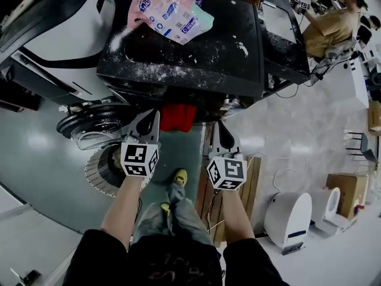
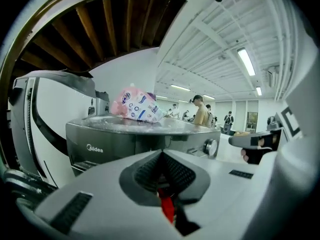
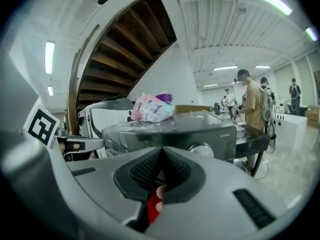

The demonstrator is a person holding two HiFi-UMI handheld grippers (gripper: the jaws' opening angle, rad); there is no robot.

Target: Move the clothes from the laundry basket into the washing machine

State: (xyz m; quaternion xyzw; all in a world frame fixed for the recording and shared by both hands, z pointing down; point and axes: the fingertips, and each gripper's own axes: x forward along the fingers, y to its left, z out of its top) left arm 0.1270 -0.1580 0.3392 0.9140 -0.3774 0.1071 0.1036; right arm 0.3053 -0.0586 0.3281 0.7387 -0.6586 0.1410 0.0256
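Left gripper view is showing the left gripper (image 2: pixel 161 159) with its jaws pressing together on a red cloth (image 2: pixel 167 207), which is sticking out as a narrow strip below the dark pads. In the right gripper view the right gripper (image 3: pixel 161 156) is clamping in the same way on the red fabric, which is showing just under its pads. In the head view both grippers are pointing at the washer (image 1: pixel 196 52) side by side. The cloth is hanging bunched between their tips, in front of the machine and just below the edge of its top. The washer is dark grey, and white powder (image 1: pixel 149 70) is lying scattered on its top. A pink bag (image 1: pixel 169 11) is resting on the back left part of that top. The round door (image 1: pixel 95 124) is standing open to the left of the cloth. A round ribbed basket (image 1: pixel 104 171) is sitting on the floor under the left gripper. Far to the right a person (image 1: pixel 333 25) in a tan shirt is standing near a table.
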